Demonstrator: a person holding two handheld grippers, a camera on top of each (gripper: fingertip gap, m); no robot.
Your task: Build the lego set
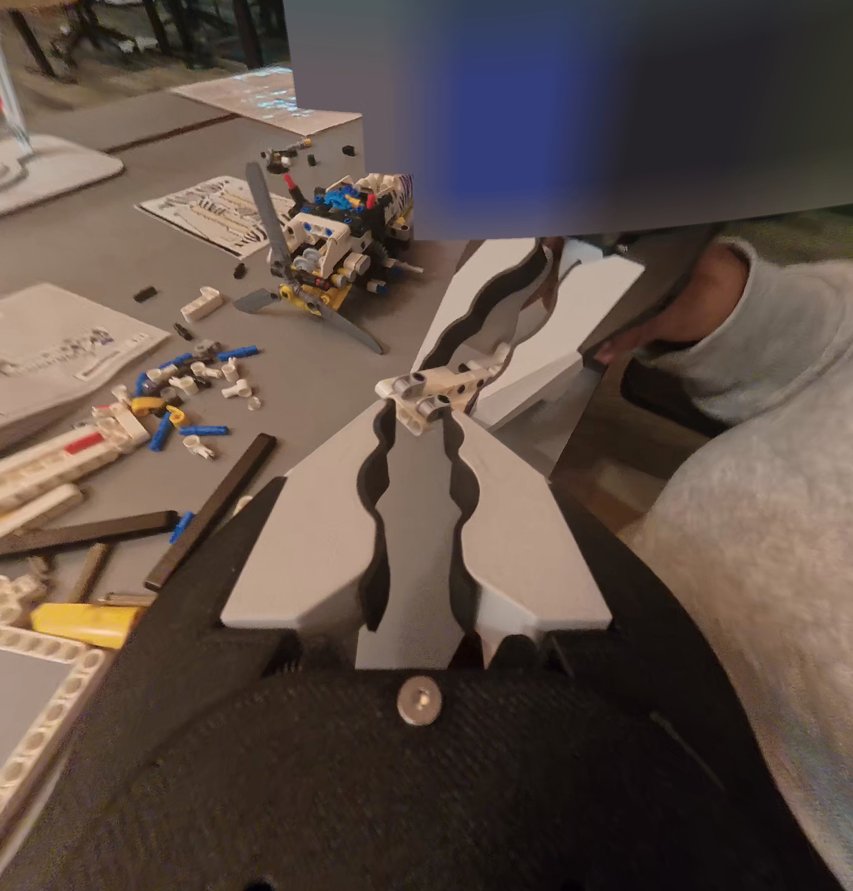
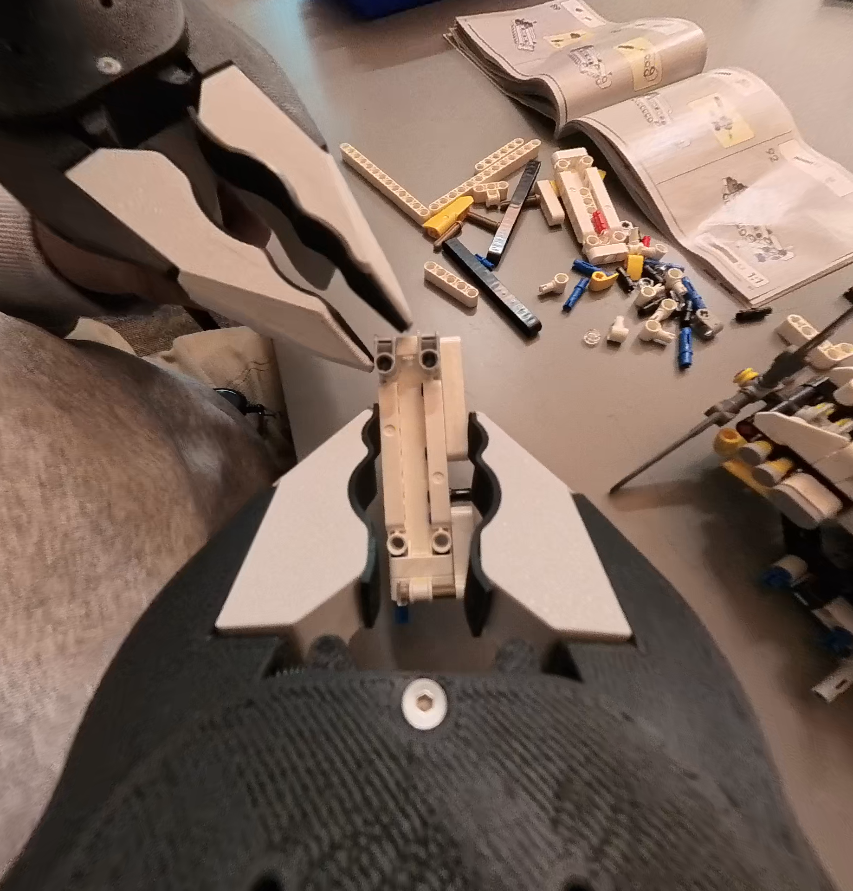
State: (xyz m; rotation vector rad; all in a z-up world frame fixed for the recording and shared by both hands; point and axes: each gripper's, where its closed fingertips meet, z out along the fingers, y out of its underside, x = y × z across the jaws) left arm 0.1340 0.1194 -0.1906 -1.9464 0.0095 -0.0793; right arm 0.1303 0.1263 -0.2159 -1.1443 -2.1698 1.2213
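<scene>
Right tool (image 2: 422,424): two grey fingers with wavy black pads, closed onto a white Lego sub-assembly (image 2: 417,463) and holding it above the grey table (image 2: 535,424). The sub-assembly lies between the pads along most of its length, and its far end sticks out past the fingertips. It is built from long white beams laid side by side, with a wider white panel on its right side, two grey pin connectors at the far end, two pale round pins near the palm end, and a small blue pin below. Its long axis runs along the fingers, pointing away from the camera.

Left tool (image 1: 417,417): jaws partly parted, tips at the grey-connector end of the same sub-assembly (image 1: 434,390). The right wrist view shows one fingertip just at the left grey connector; whether the tips actually grip the piece cannot be told.

Partly built Lego plane (image 1: 333,250): white, black and yellow, grey propeller, standing on the table, well apart from both tools.

Loose parts pile (image 2: 656,284): blue, white, yellow and black pins, on the table beside long white and black beams (image 2: 463,188).

Instruction booklets (image 2: 680,144): open, at the far side of the table.
</scene>
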